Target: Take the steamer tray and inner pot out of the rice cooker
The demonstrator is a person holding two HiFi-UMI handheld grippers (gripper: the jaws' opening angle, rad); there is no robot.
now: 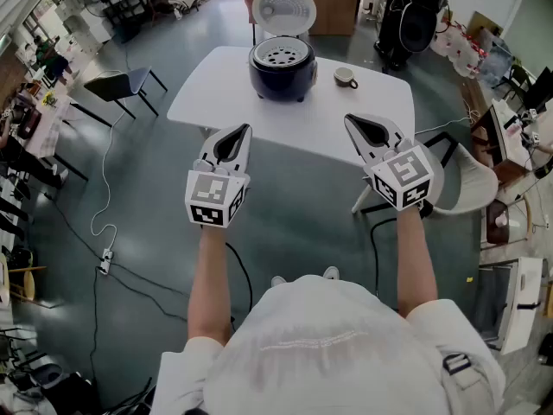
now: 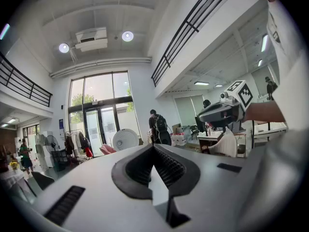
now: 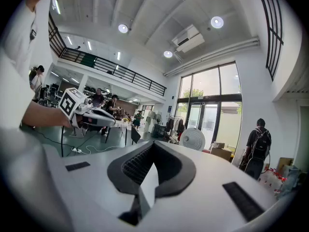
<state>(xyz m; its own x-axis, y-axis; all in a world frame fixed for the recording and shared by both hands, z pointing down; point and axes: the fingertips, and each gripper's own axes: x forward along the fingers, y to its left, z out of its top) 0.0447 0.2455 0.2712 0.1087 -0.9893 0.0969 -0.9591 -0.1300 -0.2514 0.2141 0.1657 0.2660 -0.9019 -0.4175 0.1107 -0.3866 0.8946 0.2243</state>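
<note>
A dark rice cooker (image 1: pixel 282 69) stands on the white table (image 1: pixel 216 89) with its lid (image 1: pixel 285 9) raised. A perforated steamer tray (image 1: pixel 282 56) shows in its mouth; the inner pot is hidden below it. My left gripper (image 1: pixel 238 131) and right gripper (image 1: pixel 351 122) hang side by side over the floor, short of the table's near edge, both shut and empty. In the left gripper view the jaws (image 2: pixel 153 149) meet at a point; the right gripper view shows its jaws (image 3: pixel 153 146) the same way. Neither gripper view shows the cooker.
A cup (image 1: pixel 346 77) sits on the table right of the cooker. A dark chair (image 1: pixel 121 85) stands to the left, a white chair (image 1: pixel 467 184) to the right. Cables (image 1: pixel 104 232) run over the floor. People and a fan (image 2: pixel 124 139) stand far off.
</note>
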